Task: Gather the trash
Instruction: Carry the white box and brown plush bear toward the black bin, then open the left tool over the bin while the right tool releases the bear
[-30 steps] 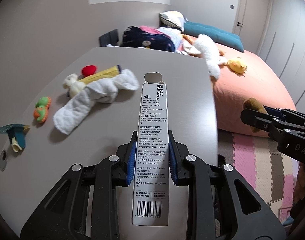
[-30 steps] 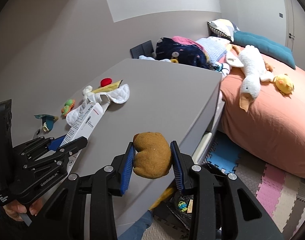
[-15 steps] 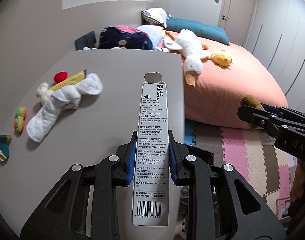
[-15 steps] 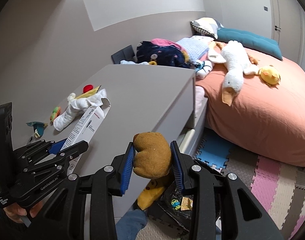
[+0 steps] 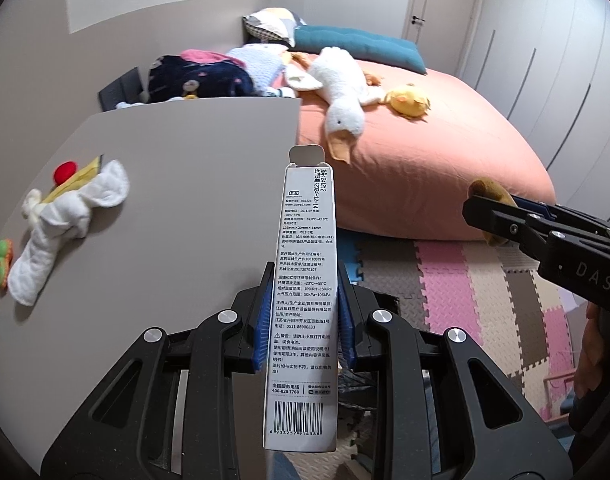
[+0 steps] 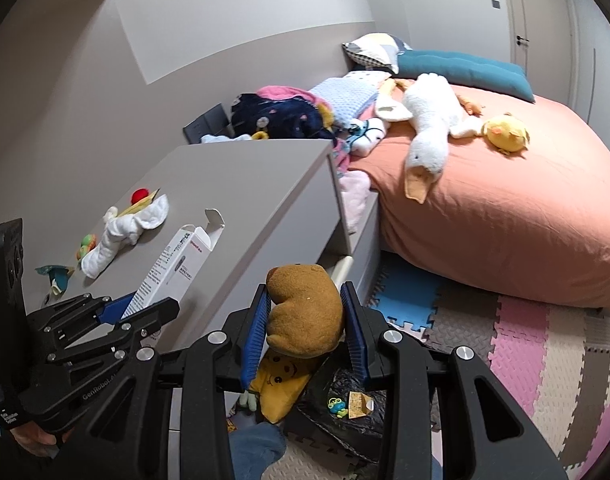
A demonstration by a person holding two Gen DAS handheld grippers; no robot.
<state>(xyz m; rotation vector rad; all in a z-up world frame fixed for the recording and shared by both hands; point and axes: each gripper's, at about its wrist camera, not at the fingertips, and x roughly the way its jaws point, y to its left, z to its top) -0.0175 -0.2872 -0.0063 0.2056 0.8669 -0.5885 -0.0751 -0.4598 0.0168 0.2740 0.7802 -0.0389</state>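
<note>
Gripping a long white printed carton point(image 5: 303, 296) between its blue pads, the left gripper point(image 5: 304, 312) pinched the box about midway along its length, the open end flap pointing away from the camera and the barcode end nearest the lens. In the right wrist view the same carton point(image 6: 173, 268) stuck up at a slant above the near corner of a grey cabinet top point(image 6: 257, 184). The right gripper point(image 6: 305, 316) was pressed onto a brown plush lump point(image 6: 303, 312), which filled the gap between its pads; from the left wrist view the lump point(image 5: 485, 194) showed as a brown tuft at the tip of the black tongs. Both tools were held above the floor beside the cabinet, where a black bag point(image 6: 341, 412) lay open on the foam puzzle mat point(image 6: 525, 352) directly beneath the brown lump, with a small green toy and a scrap of tan paper inside it and a yellow smiling plush point(image 6: 281, 384) at its edge.

On the cabinet top lay a rolled white cloth point(image 5: 65, 224), a red ball point(image 5: 65, 172) and a green and orange toy point(image 5: 3, 262). Beyond the cabinet, a bed with an orange cover point(image 5: 445, 152) carried a white goose plush point(image 5: 341, 92), a yellow chick plush point(image 5: 409, 100) and a teal cushion point(image 5: 357, 46).
</note>
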